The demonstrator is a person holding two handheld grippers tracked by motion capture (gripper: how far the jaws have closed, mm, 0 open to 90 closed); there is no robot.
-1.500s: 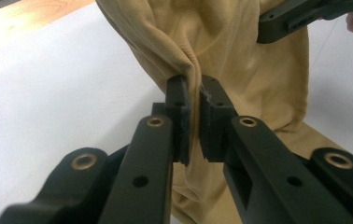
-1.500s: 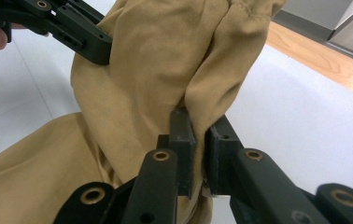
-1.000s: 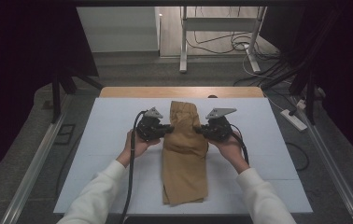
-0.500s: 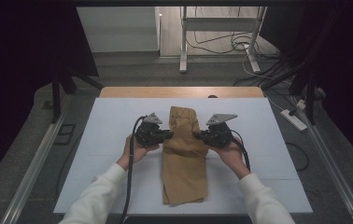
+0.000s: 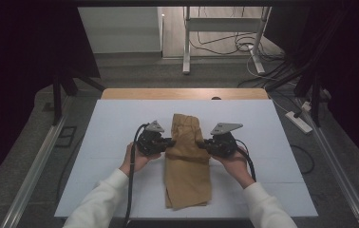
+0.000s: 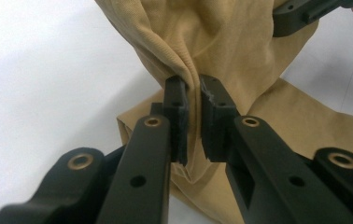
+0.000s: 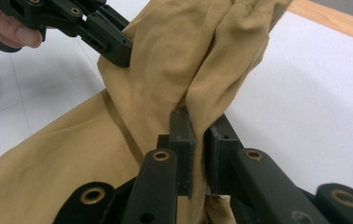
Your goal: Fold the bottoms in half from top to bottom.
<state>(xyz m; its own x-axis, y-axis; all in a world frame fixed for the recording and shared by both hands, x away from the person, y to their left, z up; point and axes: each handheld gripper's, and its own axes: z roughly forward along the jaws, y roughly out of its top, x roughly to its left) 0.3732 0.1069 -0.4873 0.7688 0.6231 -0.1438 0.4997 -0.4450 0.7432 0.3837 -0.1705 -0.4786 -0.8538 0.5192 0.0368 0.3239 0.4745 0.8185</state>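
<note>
A tan cloth garment point(image 5: 187, 166) lies lengthwise on the white table top point(image 5: 111, 128), its far part folded back over the middle. My left gripper point(image 5: 169, 142) is shut on the cloth's left edge, and the pinched fold point(image 6: 184, 77) rises between its pads. My right gripper point(image 5: 201, 144) is shut on the right edge, with a bunched fold point(image 7: 202, 100) held between its pads. In the left gripper view the other gripper's jaw sits at the top right; in the right gripper view the other gripper point(image 7: 118, 51) bites the cloth at the top left.
A wooden strip point(image 5: 182, 93) borders the table's far edge. Metal rails point(image 5: 30, 175) run along both sides. A white power strip point(image 5: 299, 122) and cables lie on the floor at the right. A metal stand point(image 5: 187, 42) rises behind the table.
Both grippers have drawn the cloth's far part toward the person, so the fold sits lower over the middle. The right gripper has moved slightly inward and down.
</note>
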